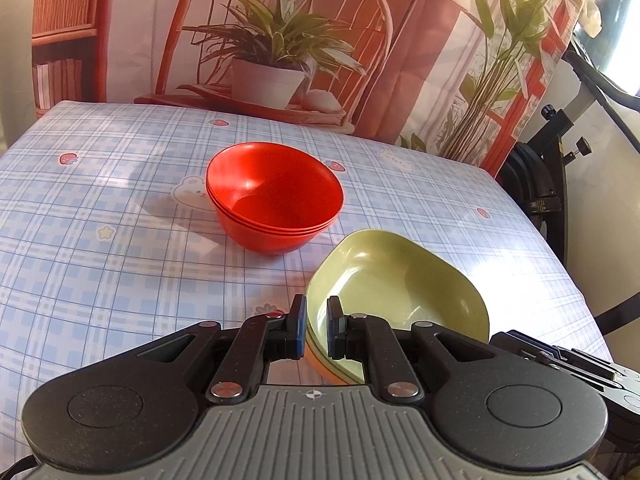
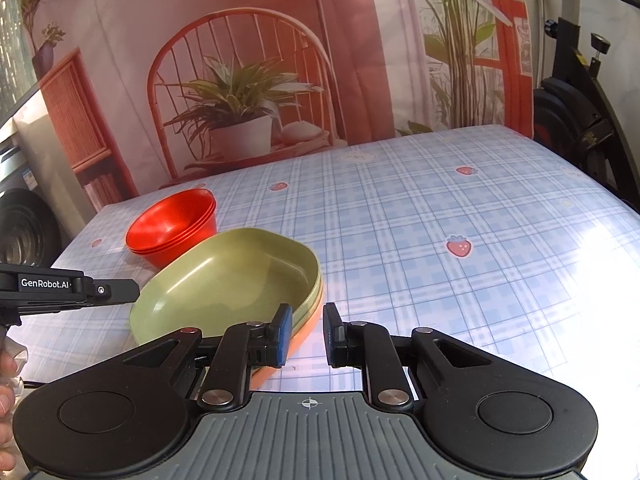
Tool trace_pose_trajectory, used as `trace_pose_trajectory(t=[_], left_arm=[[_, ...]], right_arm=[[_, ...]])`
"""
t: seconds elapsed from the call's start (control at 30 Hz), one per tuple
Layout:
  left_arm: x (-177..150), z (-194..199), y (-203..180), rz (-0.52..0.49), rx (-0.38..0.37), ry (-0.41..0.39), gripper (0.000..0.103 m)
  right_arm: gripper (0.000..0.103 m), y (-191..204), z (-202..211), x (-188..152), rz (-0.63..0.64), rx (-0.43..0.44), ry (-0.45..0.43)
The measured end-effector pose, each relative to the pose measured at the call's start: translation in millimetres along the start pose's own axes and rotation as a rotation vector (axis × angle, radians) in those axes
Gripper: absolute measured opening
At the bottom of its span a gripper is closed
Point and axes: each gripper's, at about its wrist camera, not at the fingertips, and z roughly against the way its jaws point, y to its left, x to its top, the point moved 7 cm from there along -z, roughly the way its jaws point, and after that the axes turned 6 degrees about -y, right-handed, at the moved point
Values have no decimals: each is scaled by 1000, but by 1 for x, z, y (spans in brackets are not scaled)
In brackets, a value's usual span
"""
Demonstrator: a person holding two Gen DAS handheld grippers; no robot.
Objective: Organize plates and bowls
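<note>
A stack of three red bowls [image 1: 276, 196] stands on the checked tablecloth; it also shows in the right wrist view [image 2: 172, 226]. A stack of oval plates, green ones [image 1: 396, 284] over an orange one, lies beside it to the right [image 2: 228, 280]. My left gripper [image 1: 316, 330] straddles the near rim of the plate stack, one finger outside and one inside, closed on the rim. My right gripper [image 2: 306, 334] is open, its left finger [image 2: 282, 334] just at the stack's right rim, holding nothing.
The table [image 2: 460, 216] is covered with a blue plaid cloth with strawberry prints. A printed backdrop [image 1: 280, 40] hangs behind the far edge. A black exercise machine [image 2: 580, 120] stands past the right edge. The left gripper's body [image 2: 60, 288] shows at left.
</note>
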Motion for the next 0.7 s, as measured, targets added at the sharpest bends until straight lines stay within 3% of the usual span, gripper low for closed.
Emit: trace_pose_trajectory(t=[0.23, 0.7], left_arm=[[-9, -3, 3, 5, 1, 16, 11], [-7, -4, 12, 38, -21, 14, 13]], right_arm=[[16, 6, -3, -10, 22, 21, 18], [16, 11, -4, 1, 48, 14, -7]])
